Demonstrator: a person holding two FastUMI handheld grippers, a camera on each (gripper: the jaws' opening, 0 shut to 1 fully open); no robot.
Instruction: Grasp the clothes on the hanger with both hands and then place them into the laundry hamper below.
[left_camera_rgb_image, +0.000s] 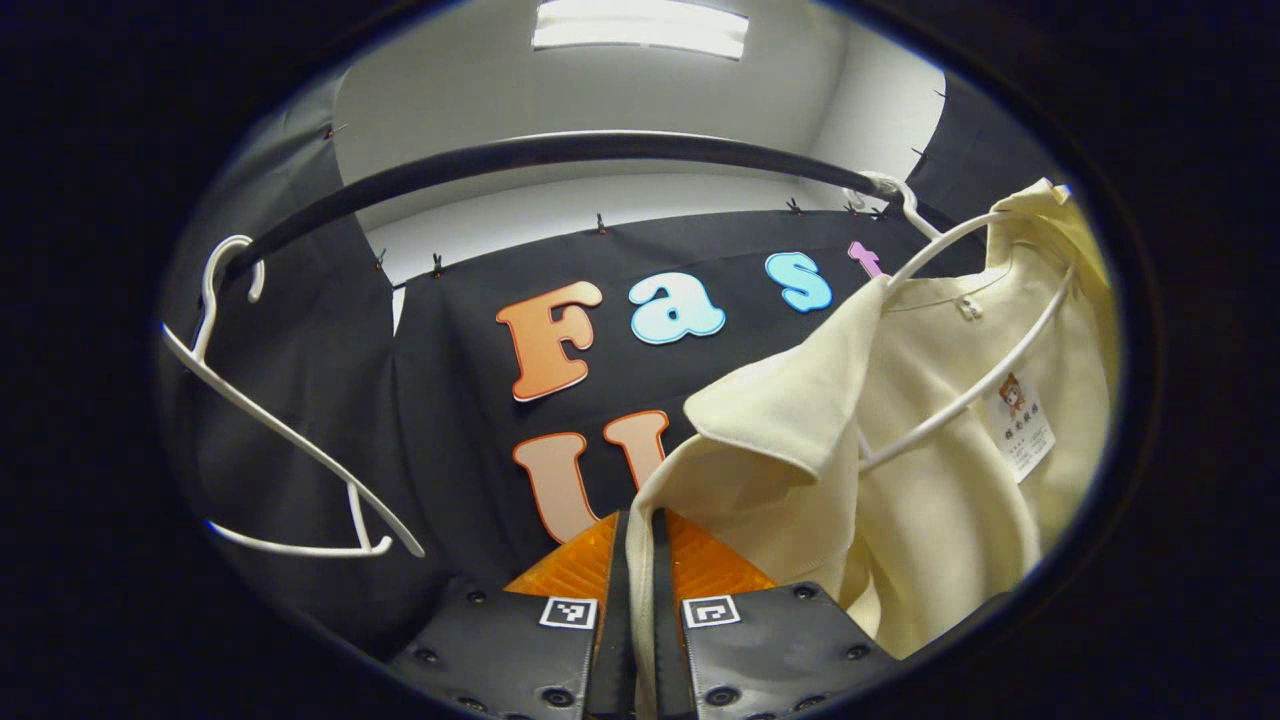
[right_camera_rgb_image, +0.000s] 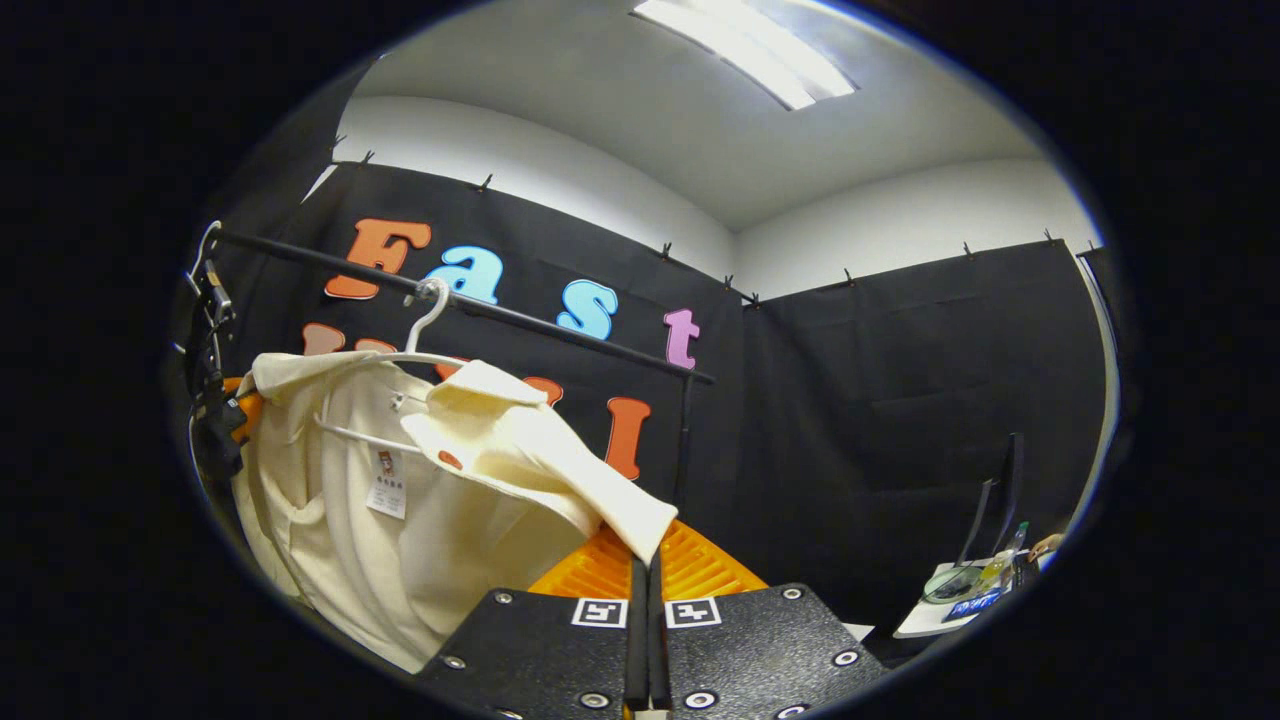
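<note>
A cream garment hangs on a white hanger hooked over a black rail. In the left gripper view my left gripper is shut on the garment's near edge, a strip of cloth running down between its fingers. In the right gripper view the same garment hangs at the left on its hanger under the rail. My right gripper is shut on a flap pulled out from the shoulder. The left gripper appears at the garment's far side.
An empty white hanger hangs on the rail to the left of the garment. A small white table with a monitor and a bottle stands at the lower right of the right gripper view.
</note>
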